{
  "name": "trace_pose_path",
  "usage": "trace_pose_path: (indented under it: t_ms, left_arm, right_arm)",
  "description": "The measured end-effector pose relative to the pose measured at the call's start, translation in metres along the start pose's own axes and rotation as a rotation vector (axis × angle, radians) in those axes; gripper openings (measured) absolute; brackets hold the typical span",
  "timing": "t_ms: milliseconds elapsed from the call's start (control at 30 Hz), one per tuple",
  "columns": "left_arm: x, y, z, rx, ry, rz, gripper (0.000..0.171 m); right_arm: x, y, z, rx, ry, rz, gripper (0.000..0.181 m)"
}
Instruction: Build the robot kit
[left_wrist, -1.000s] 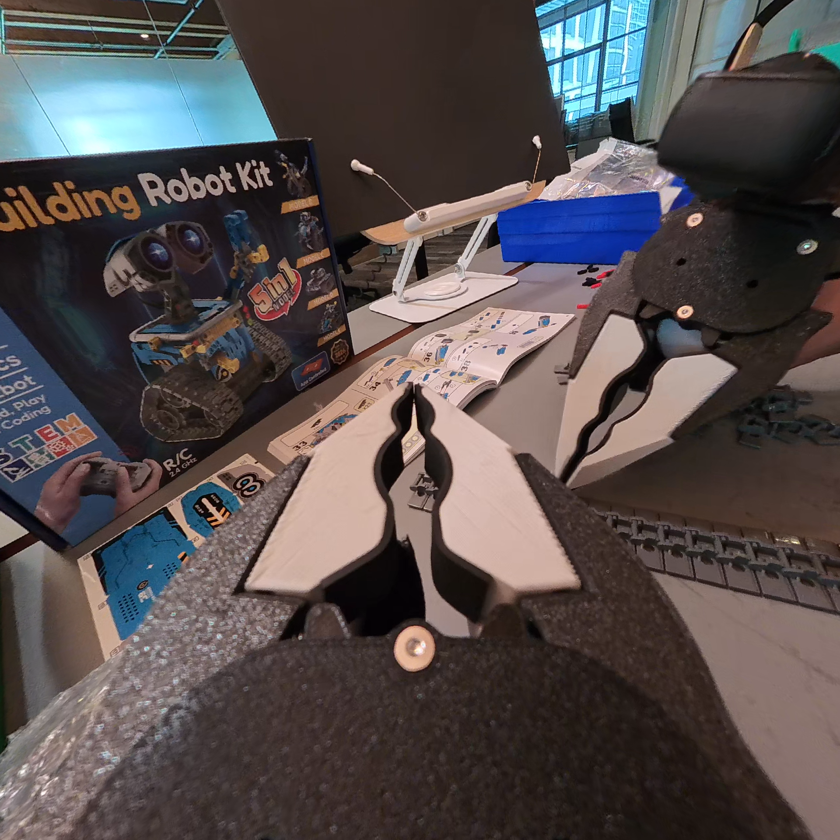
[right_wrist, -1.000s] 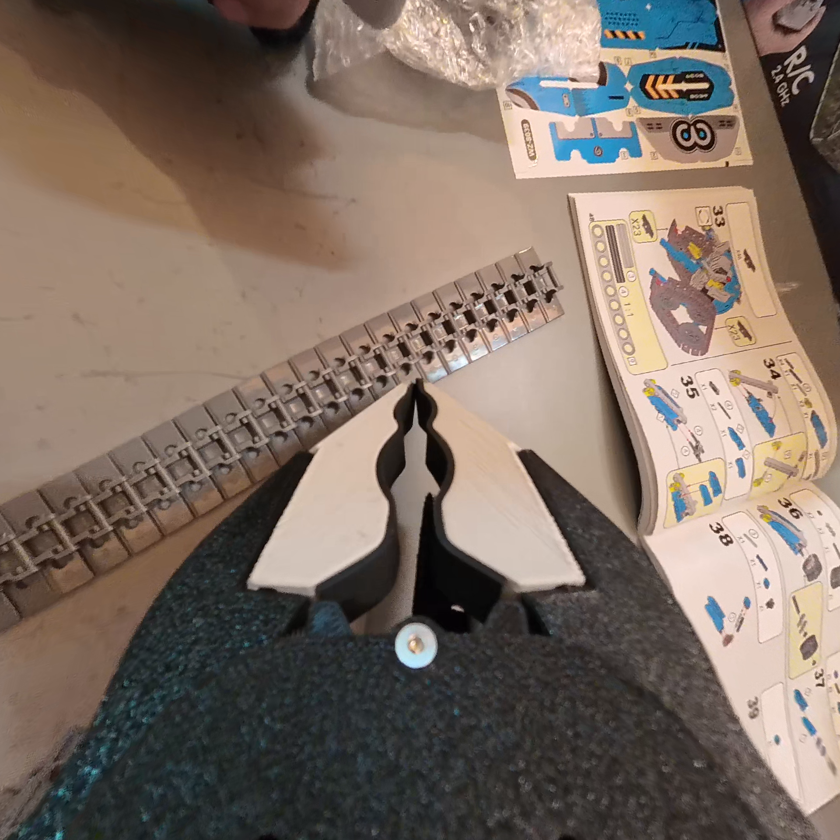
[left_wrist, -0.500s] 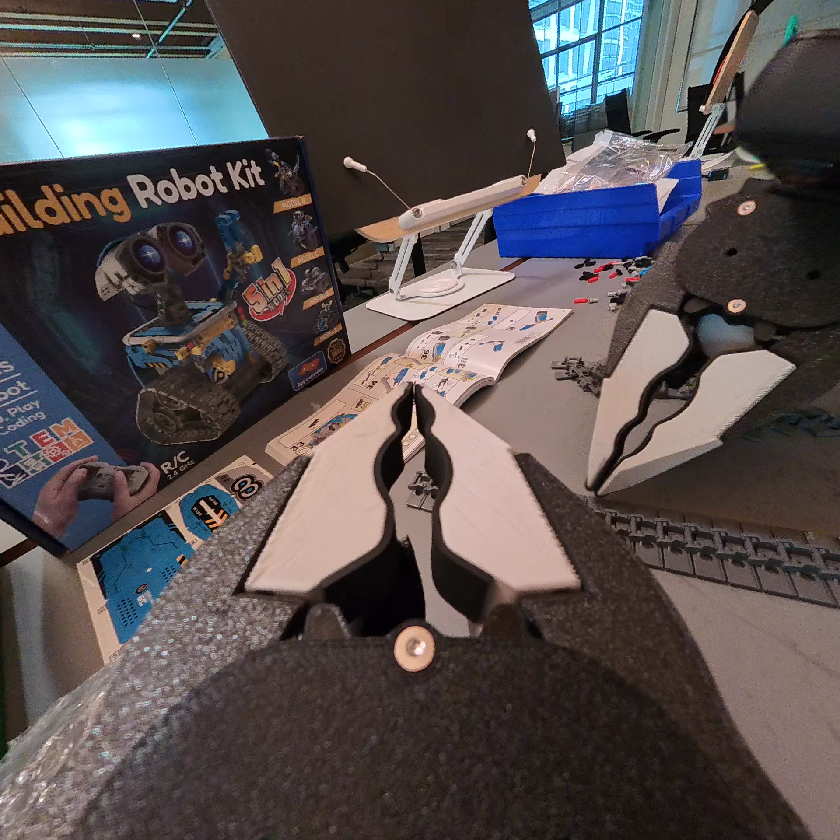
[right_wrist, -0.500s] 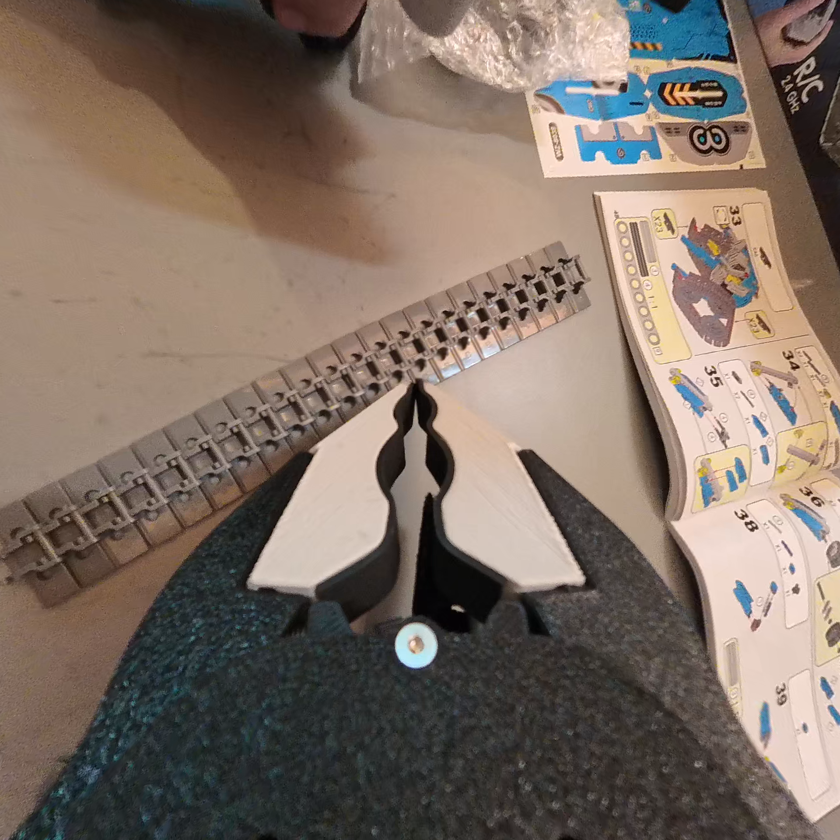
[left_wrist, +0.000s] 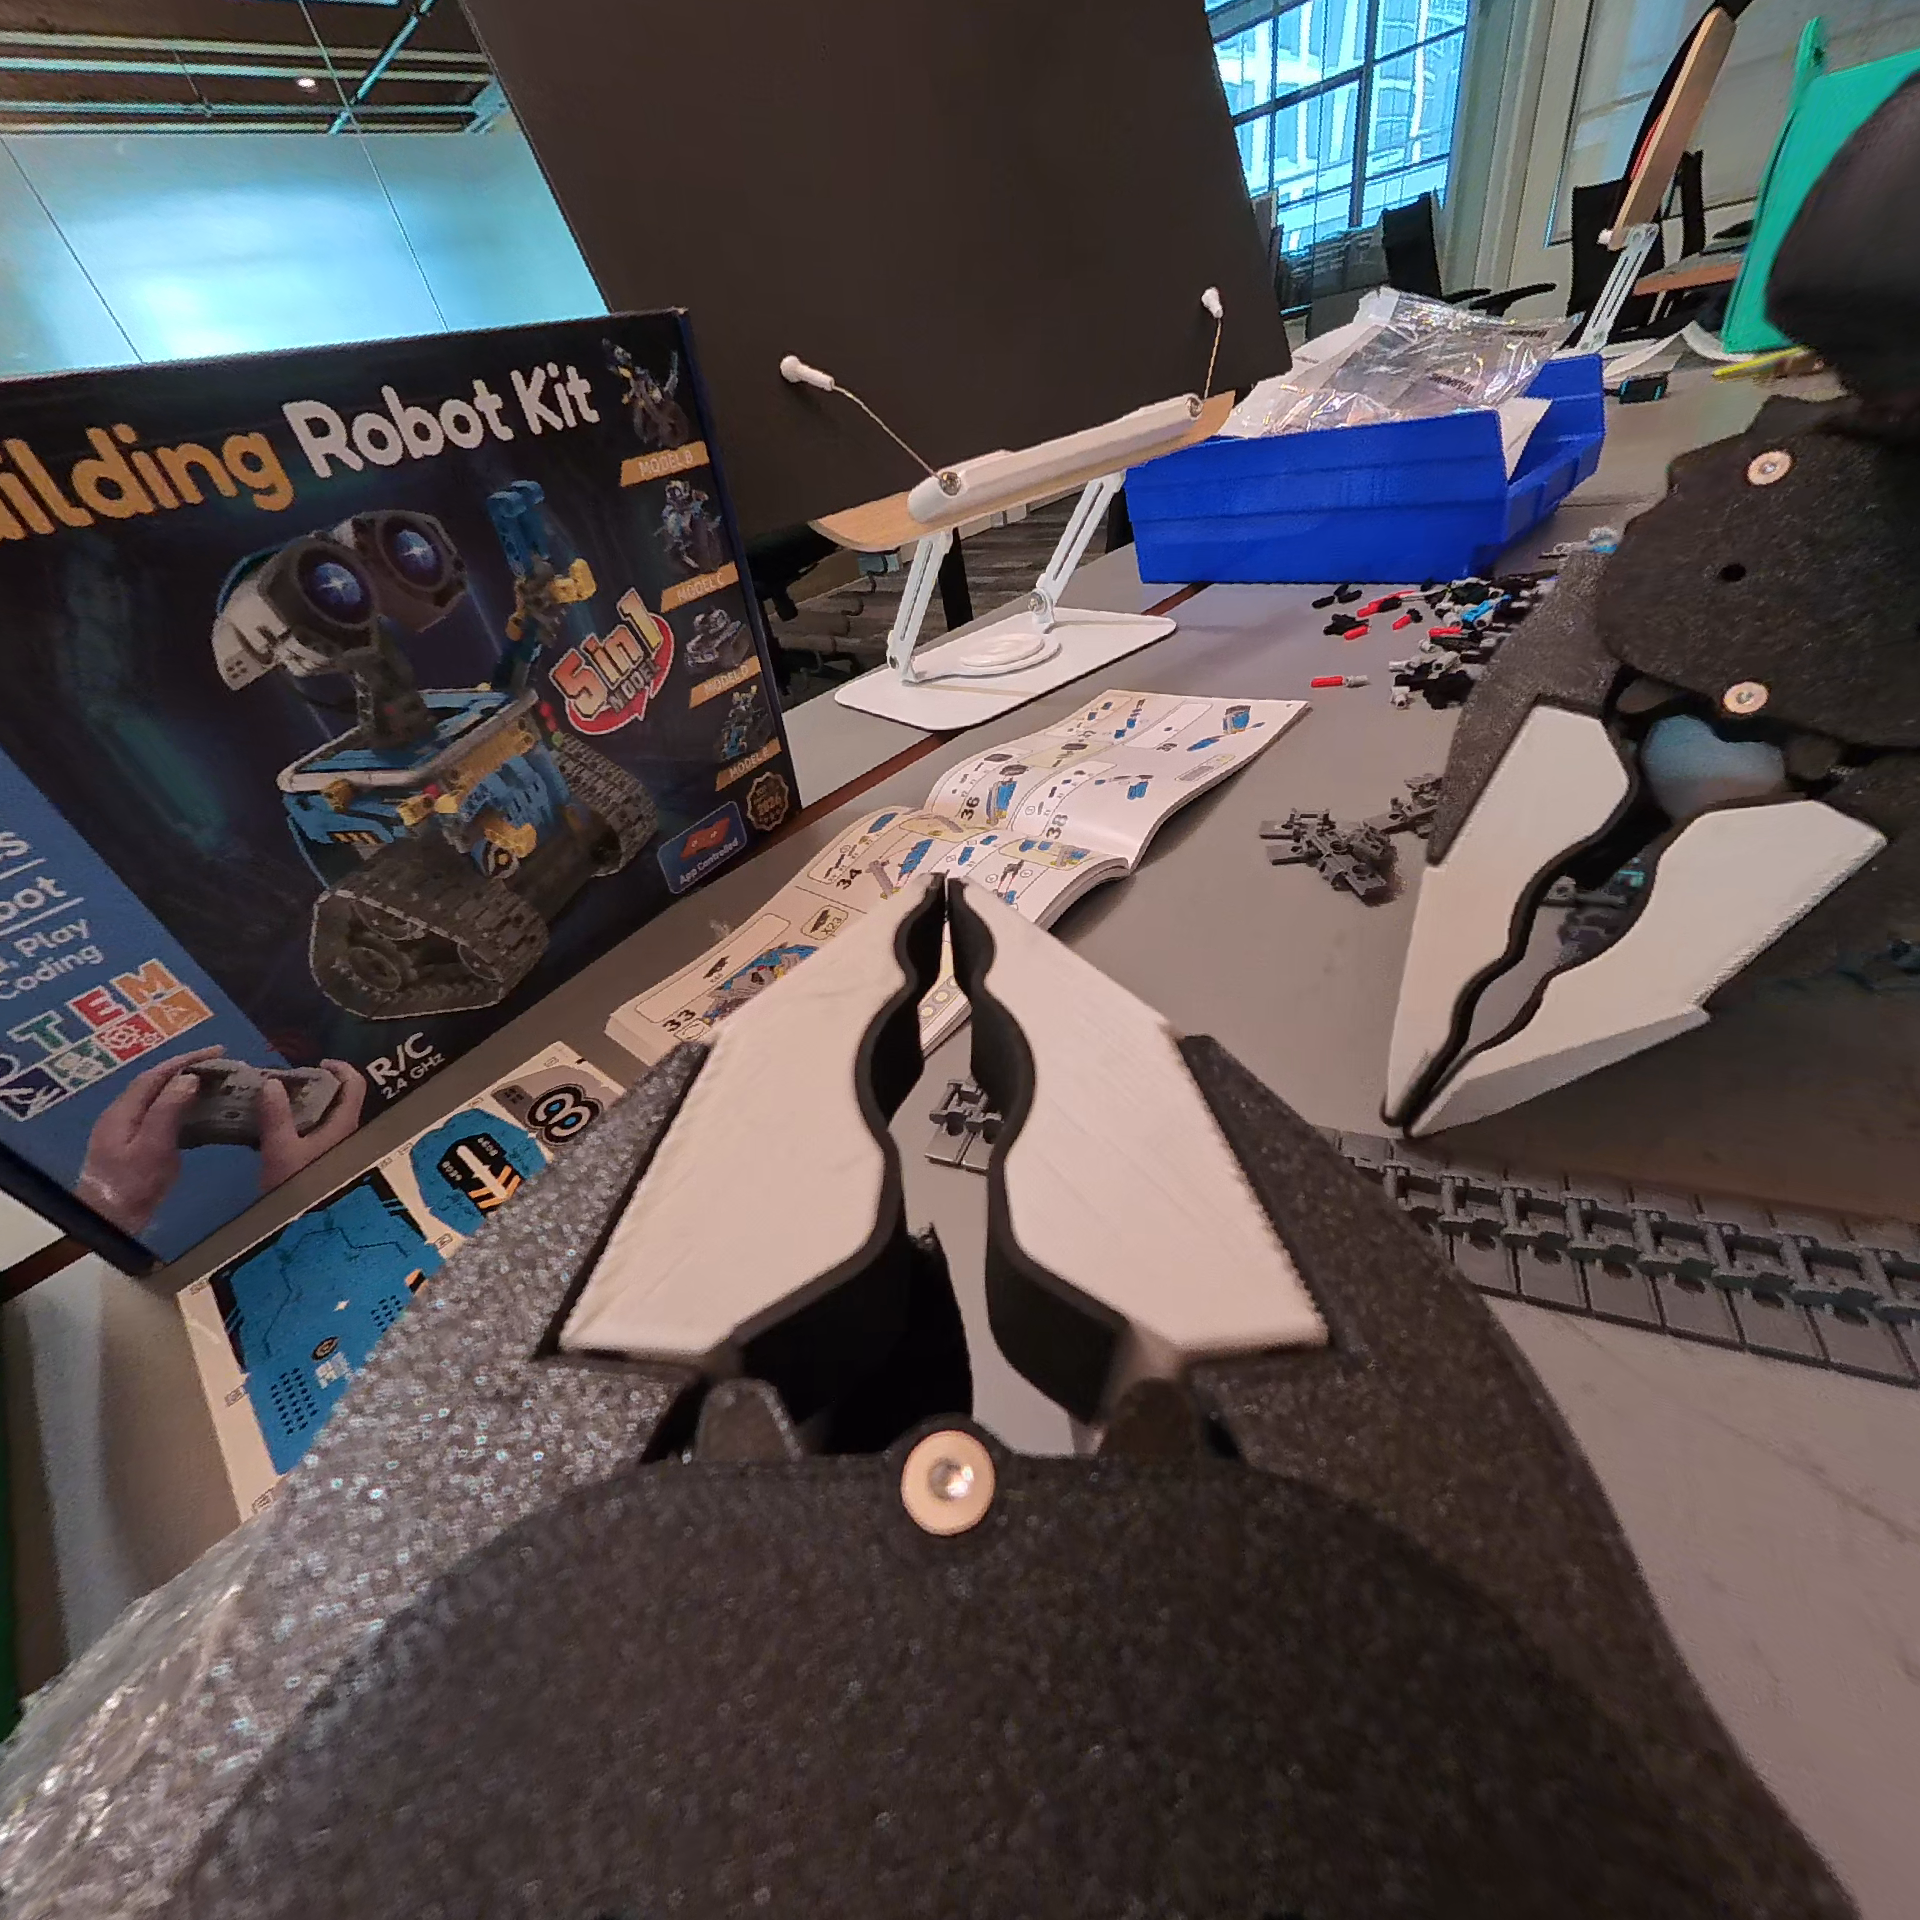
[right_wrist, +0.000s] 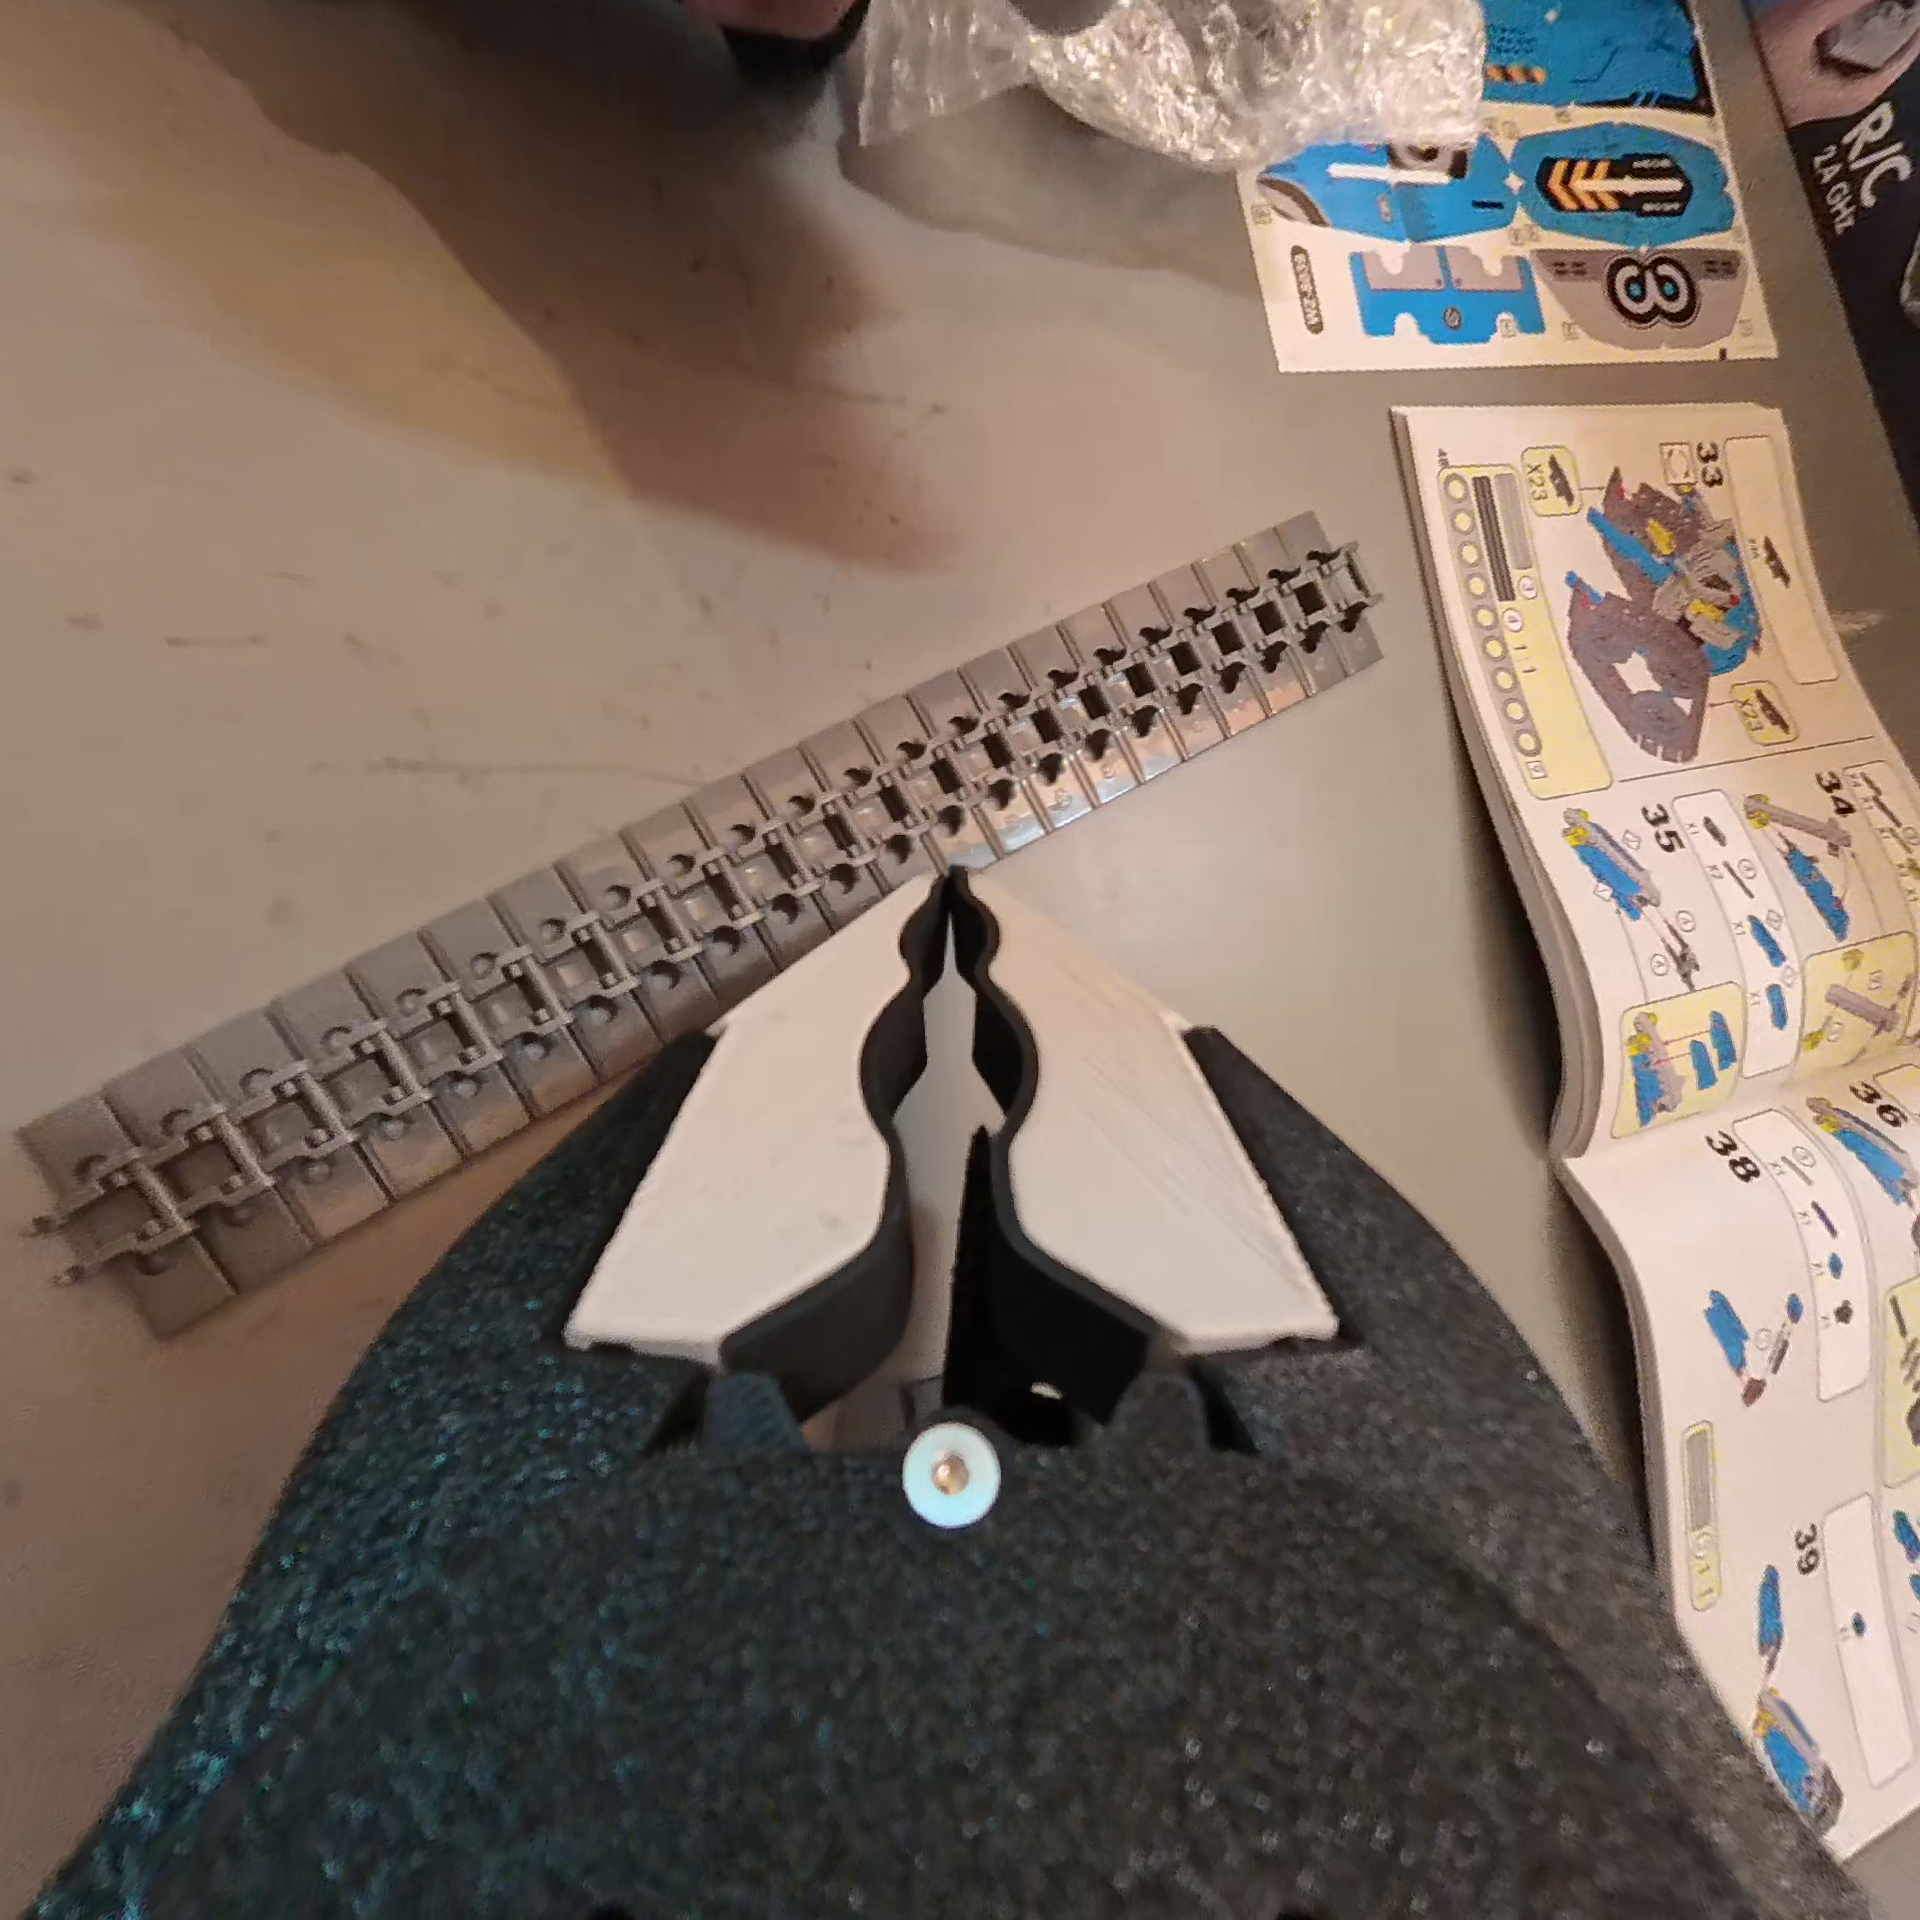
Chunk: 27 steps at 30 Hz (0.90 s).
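Right wrist view: the right claw (right_wrist: 951, 883), tips pinched together and empty, hovers just beside the grey tread strip (right_wrist: 727, 883) lying flat on the table (right_wrist: 364, 623). The left claw (left_wrist: 945, 894), nearly closed and empty, hangs above a small grey link (left_wrist: 961, 1122) near the instruction booklet (left_wrist: 1039, 800).

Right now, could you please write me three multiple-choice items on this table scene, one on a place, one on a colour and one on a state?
1. Where do the right claw tips sit?
A. at the grey track strip's edge
B. over the booklet
C. inside the bin

2. What colour is the bin behind the booklet?
A. red
B. blue
C. green

3. How does the left claw stand?
A. wide open
B. shut on a bag
C. shut, empty

Key: 1 A, tips meet the strip's near edge; 2 B, its walls are blue; 3 C, tips together, nothing between.
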<state>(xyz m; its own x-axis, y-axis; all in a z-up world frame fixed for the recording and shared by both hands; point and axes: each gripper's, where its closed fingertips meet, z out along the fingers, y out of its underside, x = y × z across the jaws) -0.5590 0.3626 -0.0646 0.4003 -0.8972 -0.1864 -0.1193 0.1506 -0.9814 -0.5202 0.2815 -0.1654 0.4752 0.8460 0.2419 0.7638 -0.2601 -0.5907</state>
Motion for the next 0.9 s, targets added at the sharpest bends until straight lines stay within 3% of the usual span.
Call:
trace_pose_path:
  t_ms: [567,900]
  left_arm:
    - [0.002,0.001,0.0,-0.005,0.002,0.014,0.0]
    - [0.0,0.001,0.0,-0.004,0.0,0.005,0.0]
  right_arm:
    - [-0.011,0.002,-0.003,0.023,-0.007,0.017,0.0]
    - [-0.016,0.005,-0.022,0.109,0.082,0.024,0.0]
